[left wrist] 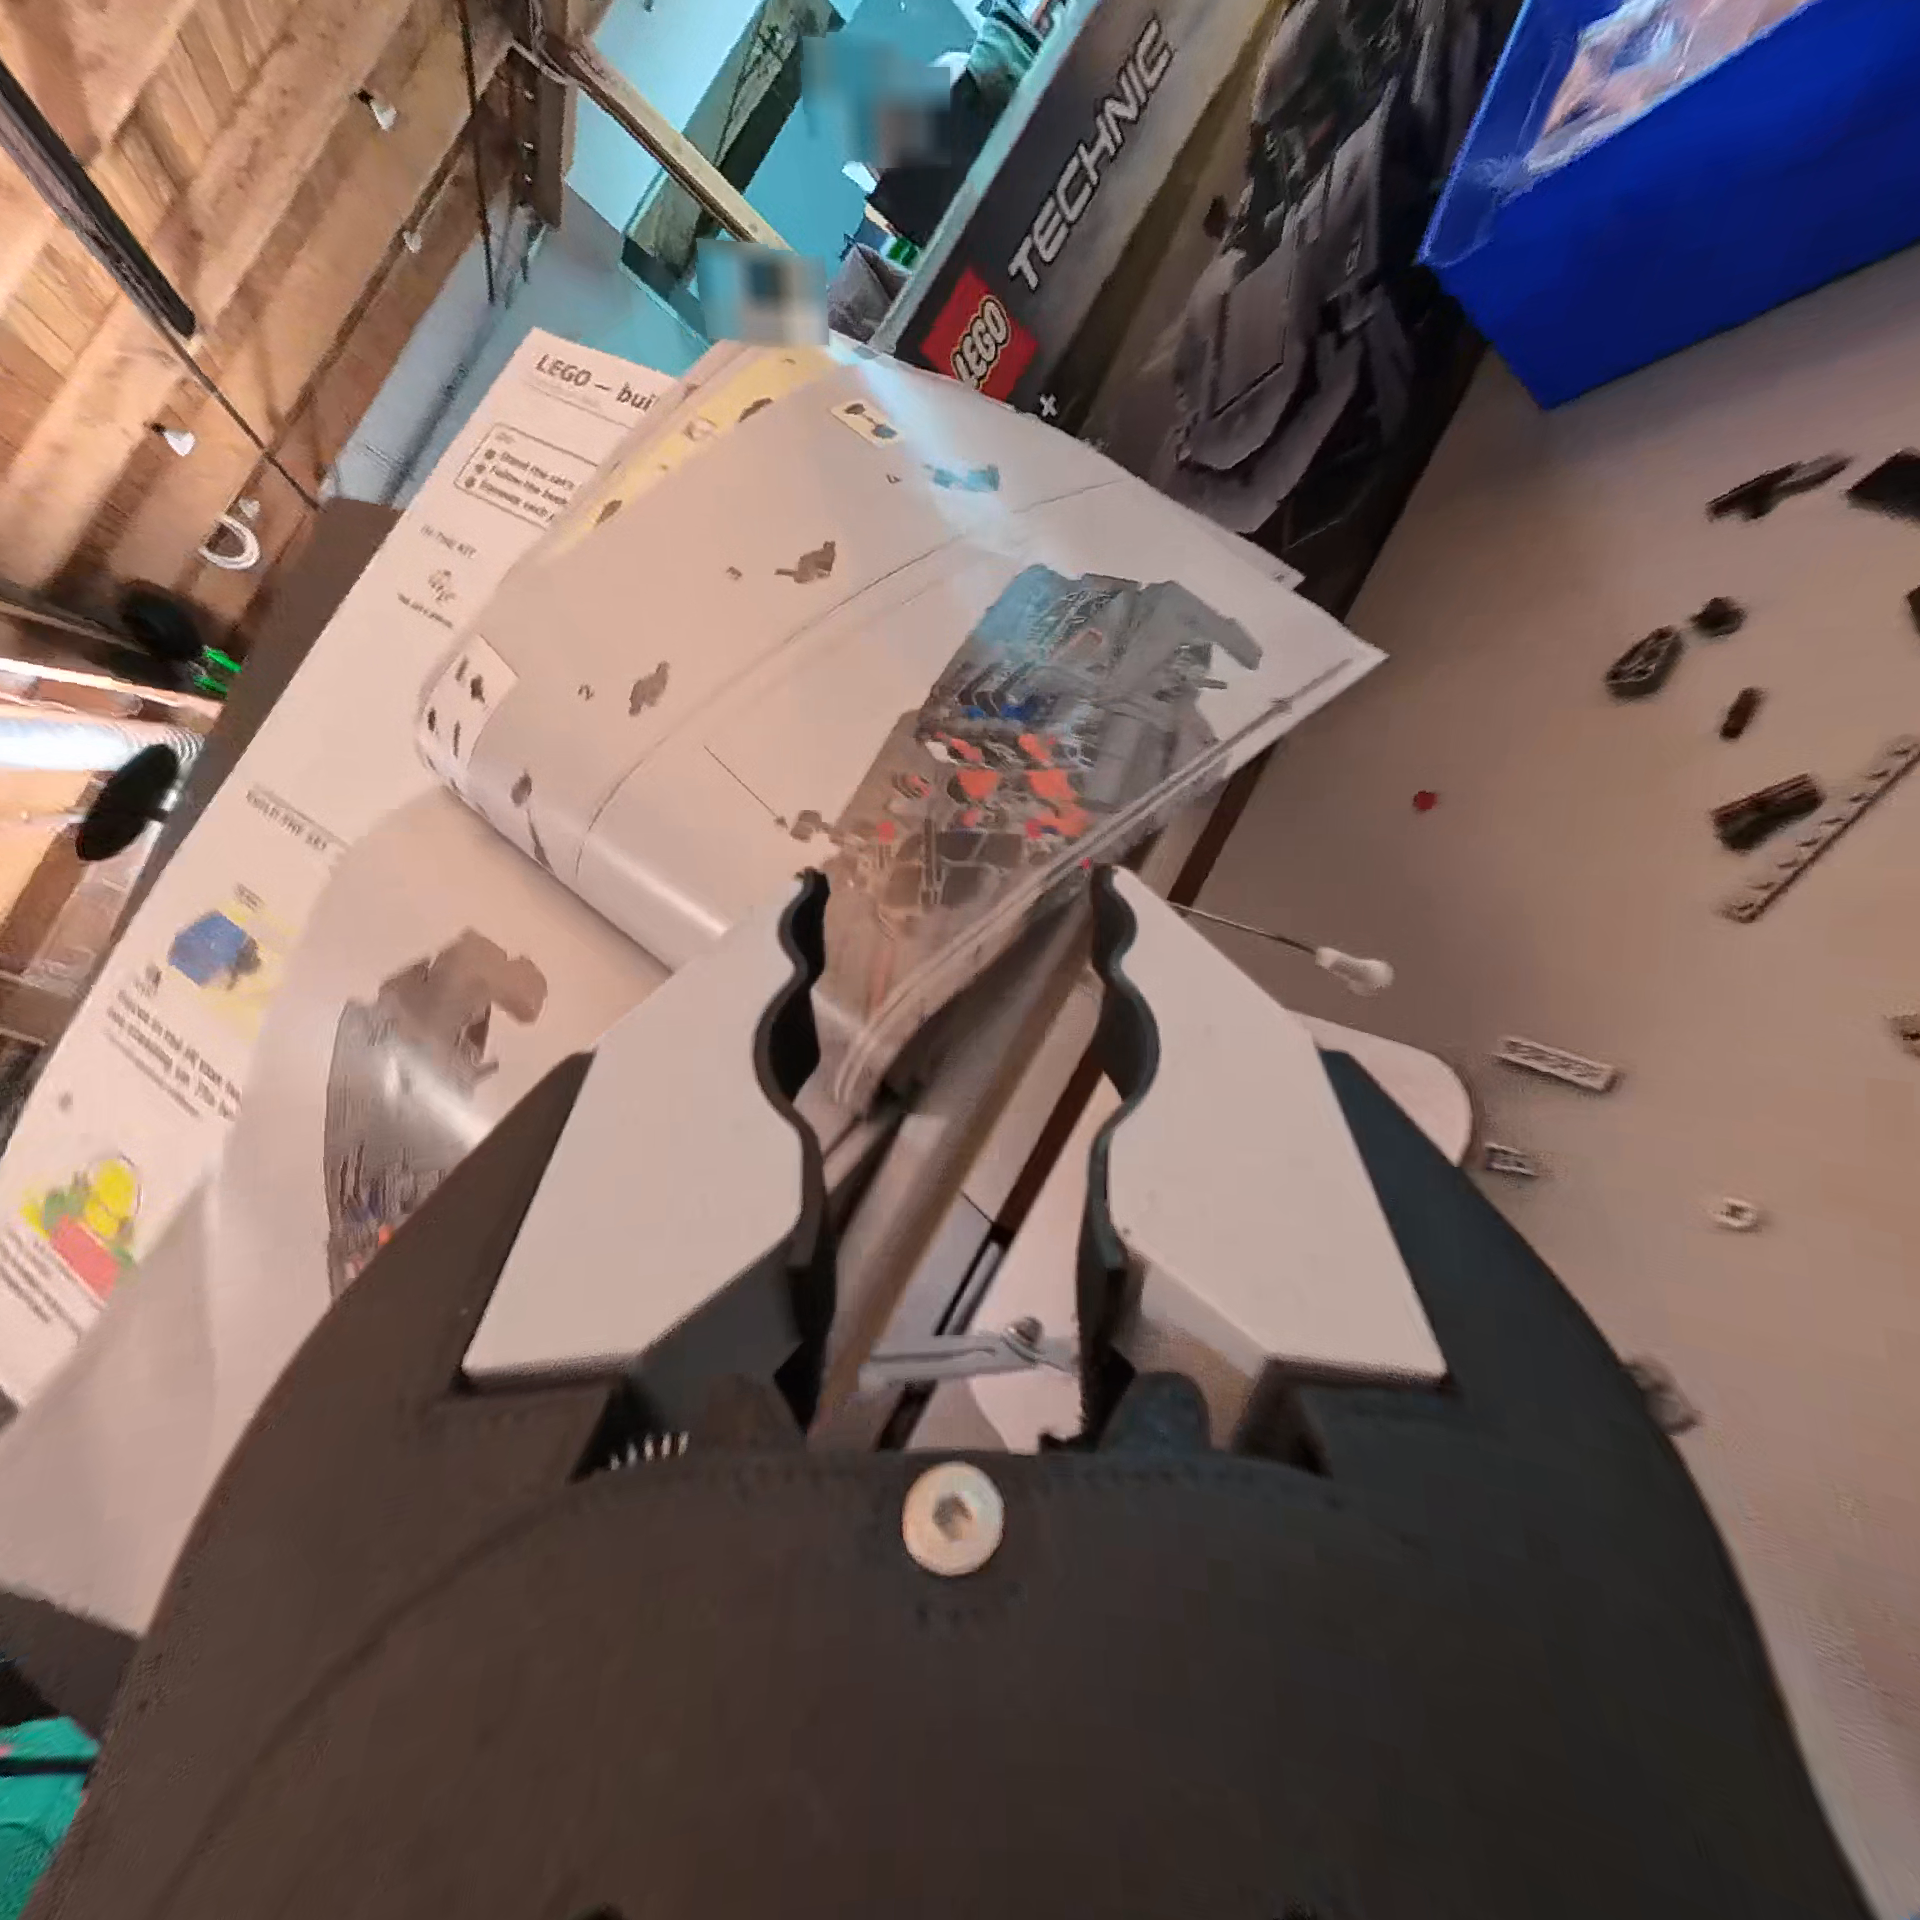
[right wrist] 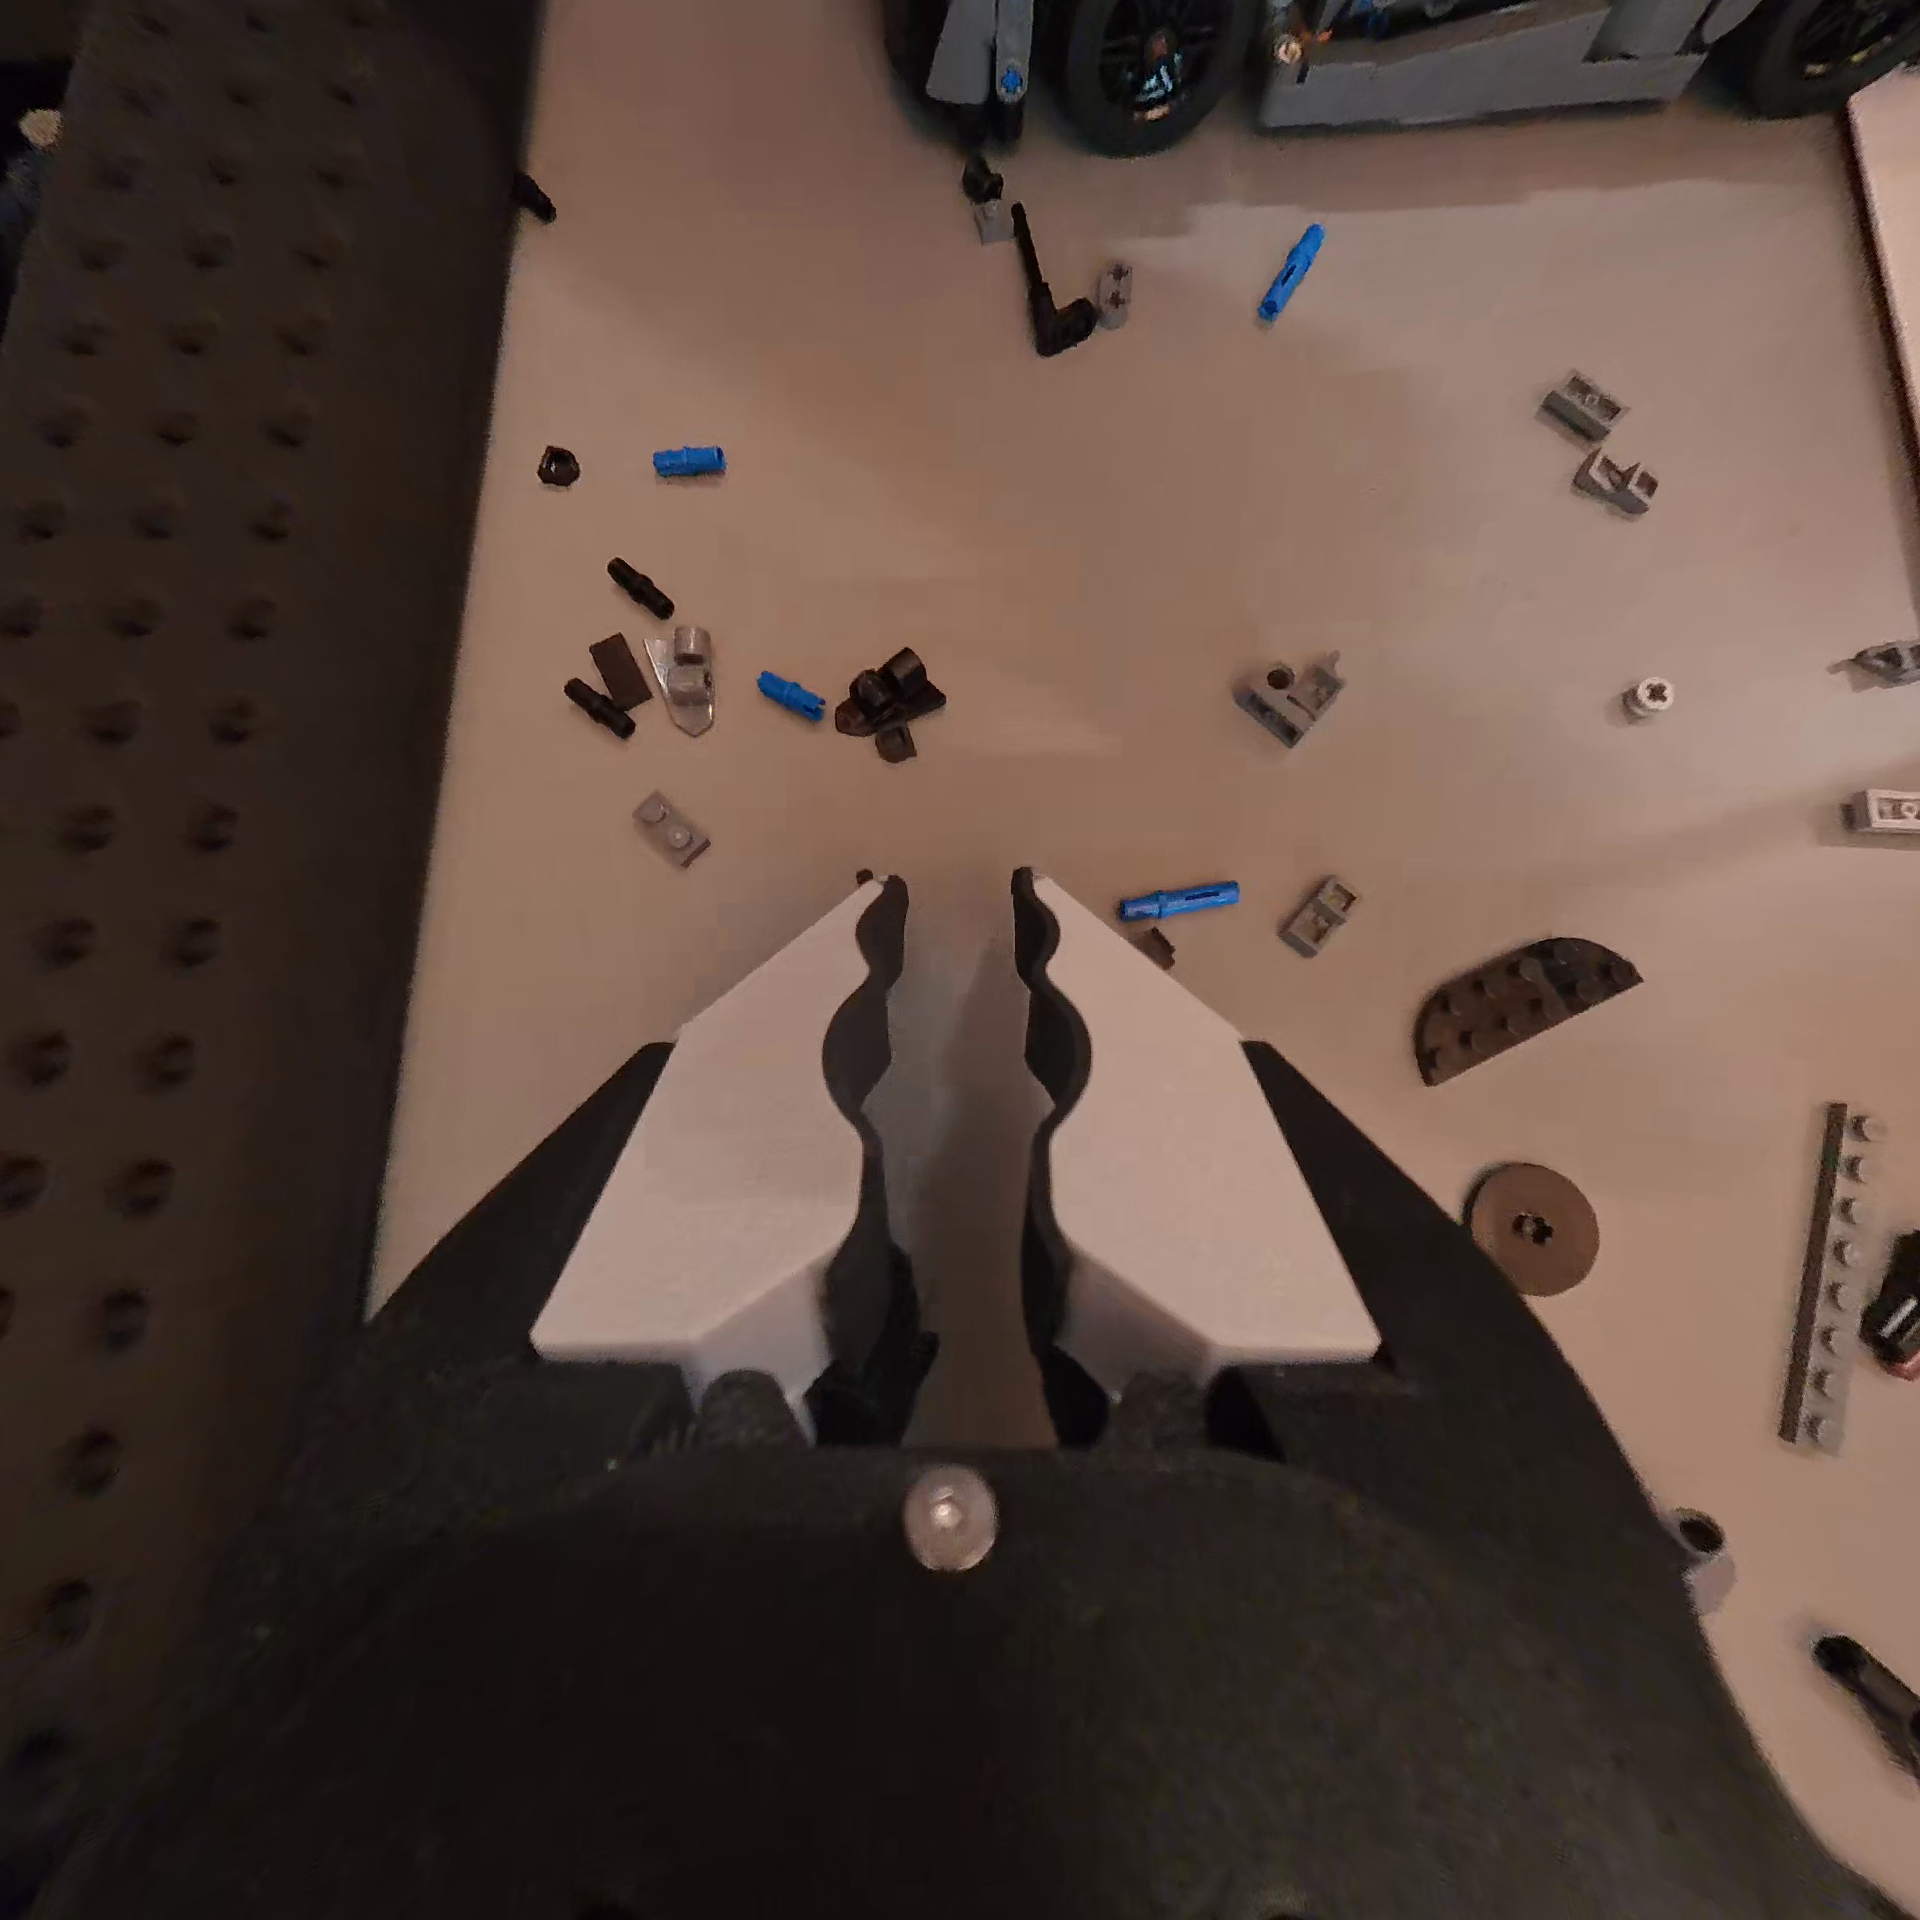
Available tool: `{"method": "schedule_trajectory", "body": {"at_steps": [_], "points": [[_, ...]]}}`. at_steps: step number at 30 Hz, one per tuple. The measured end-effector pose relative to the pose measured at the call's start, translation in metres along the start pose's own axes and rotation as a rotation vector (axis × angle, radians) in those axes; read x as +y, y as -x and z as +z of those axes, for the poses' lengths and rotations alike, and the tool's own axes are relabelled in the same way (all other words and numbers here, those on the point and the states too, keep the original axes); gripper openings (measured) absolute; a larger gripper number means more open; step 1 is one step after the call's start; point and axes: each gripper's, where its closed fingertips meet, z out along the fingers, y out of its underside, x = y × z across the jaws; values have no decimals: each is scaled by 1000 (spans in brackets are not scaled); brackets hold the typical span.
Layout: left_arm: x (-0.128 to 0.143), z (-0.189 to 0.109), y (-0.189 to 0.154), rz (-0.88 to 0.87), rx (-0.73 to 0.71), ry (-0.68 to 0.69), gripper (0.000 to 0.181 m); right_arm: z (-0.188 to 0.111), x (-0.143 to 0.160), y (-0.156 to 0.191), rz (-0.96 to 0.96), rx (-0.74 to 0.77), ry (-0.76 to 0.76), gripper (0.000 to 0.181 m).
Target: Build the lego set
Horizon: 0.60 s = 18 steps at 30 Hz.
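Observation:
In the left wrist view my left gripper [left wrist: 956, 883] is open and empty, held tilted in front of the open instruction booklet [left wrist: 831, 665], whose page edge lies between the jaws without being pinched. In the right wrist view my right gripper [right wrist: 956, 883] is open and empty, pointing down at the white table [right wrist: 1039, 520] among loose pieces. A long blue pin [right wrist: 1179, 900] lies just right of its right fingertip. More blue pins [right wrist: 688, 460] and black pins [right wrist: 639, 587] lie ahead to the left. The partly built grey car [right wrist: 1455, 62] with a black wheel [right wrist: 1138, 62] stands at the far edge.
The black set box [left wrist: 1195, 239] and a blue bin [left wrist: 1683, 177] stand behind the booklet. A printed sheet [left wrist: 260, 935] lies under it. A dark studded mat [right wrist: 208, 727] borders the table's left. A black half-round plate [right wrist: 1522, 1003], brown disc [right wrist: 1532, 1228] and long grey plate [right wrist: 1834, 1278] lie at right. One gripper's finger ends stand about 30 cm off the other's. The partly built grey car [right wrist: 1455, 62] is about 20 cm from my right fingertips.

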Motion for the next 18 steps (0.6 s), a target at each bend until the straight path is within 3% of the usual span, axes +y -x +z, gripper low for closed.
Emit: {"method": "schedule_trajectory", "body": {"at_steps": [4, 6, 14, 18], "points": [[21, 37, -3, 82, 72, 139, 49, -1, 2, -2, 4, -2, -4, 19], [25, 48, -5, 104, 77, 145, 48, -2, 0, -2, 6, -5, -20, 19], [25, 50, -4, 65, 94, 125, 16, -7, 1, -3, -2, 4, -28, 19], [25, 48, -4, 143, 77, 124, 25, -8, 2, -3, 1, 4, -33, 19]]}}
